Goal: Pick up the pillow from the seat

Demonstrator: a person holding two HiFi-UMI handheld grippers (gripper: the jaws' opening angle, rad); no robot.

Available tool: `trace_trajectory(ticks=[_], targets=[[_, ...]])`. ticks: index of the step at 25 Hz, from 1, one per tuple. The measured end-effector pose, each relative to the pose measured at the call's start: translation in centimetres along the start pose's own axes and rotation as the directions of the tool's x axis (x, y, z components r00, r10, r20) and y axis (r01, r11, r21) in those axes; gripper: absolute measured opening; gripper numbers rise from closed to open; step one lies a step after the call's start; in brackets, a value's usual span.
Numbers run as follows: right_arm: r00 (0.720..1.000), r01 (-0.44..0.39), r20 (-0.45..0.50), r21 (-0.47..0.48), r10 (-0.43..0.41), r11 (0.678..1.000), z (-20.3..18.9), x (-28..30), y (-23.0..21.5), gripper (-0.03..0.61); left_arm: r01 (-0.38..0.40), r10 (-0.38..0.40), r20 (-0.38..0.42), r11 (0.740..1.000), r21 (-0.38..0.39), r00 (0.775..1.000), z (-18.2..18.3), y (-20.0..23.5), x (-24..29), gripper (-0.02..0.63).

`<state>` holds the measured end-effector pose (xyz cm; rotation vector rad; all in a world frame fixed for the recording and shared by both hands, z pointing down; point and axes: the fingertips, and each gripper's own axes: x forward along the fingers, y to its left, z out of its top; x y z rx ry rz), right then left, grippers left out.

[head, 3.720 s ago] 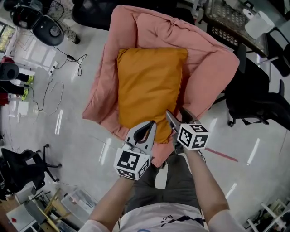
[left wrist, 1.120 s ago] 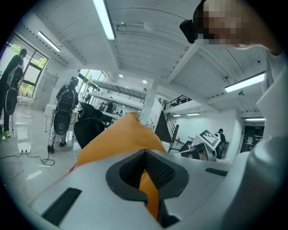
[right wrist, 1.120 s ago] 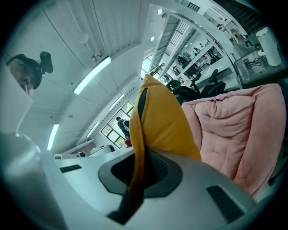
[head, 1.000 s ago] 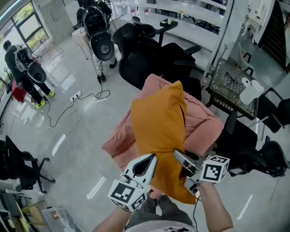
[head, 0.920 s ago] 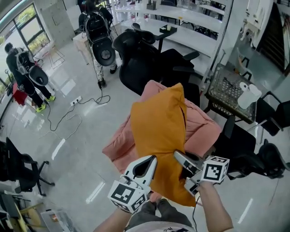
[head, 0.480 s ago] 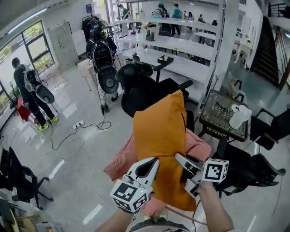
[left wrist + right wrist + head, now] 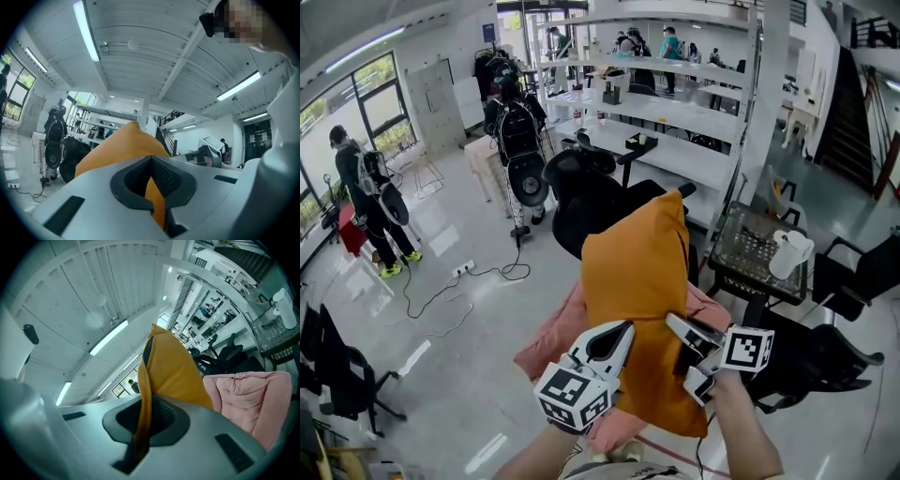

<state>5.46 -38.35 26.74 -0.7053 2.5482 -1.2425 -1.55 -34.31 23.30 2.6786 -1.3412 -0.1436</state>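
The orange pillow (image 7: 639,281) hangs upright in the air, lifted off the pink padded seat (image 7: 553,333) that shows below and behind it. My left gripper (image 7: 615,339) is shut on the pillow's lower left edge, and orange fabric (image 7: 157,199) is pinched between its jaws. My right gripper (image 7: 679,330) is shut on the lower right edge, with a fold of the pillow (image 7: 176,366) running up from its jaws. The seat's pink cushion (image 7: 246,399) lies to the right in the right gripper view.
Black office chairs (image 7: 591,192) stand behind the seat and another (image 7: 811,356) to its right. A wire basket table (image 7: 750,258) with a white jug (image 7: 783,253) sits at the right. People with backpacks (image 7: 367,202) stand at the left; cables (image 7: 459,281) trail over the floor.
Both grippers have risen with the pillow, which now hangs clear of the pink seat. The head view has tilted up, so more of the room shows.
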Motion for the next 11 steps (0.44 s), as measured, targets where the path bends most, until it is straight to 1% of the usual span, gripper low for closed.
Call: trace_trajectory(ticks=[6,11], targets=[[1.000,-0.030,0.003,0.008,0.030,1.000,-0.50,-0.01,0.65,0.029,-0.004,0.004,0.000,1.000,0.003,1.000,-0.01,-0.27,-0.57,0.011],[0.999,-0.034,-0.004,0.002,0.034,0.999,-0.48,0.45,0.91,0.028,-0.014,0.014,0.009,1.000,0.015,1.000,0.43,0.18,-0.61,0.011]])
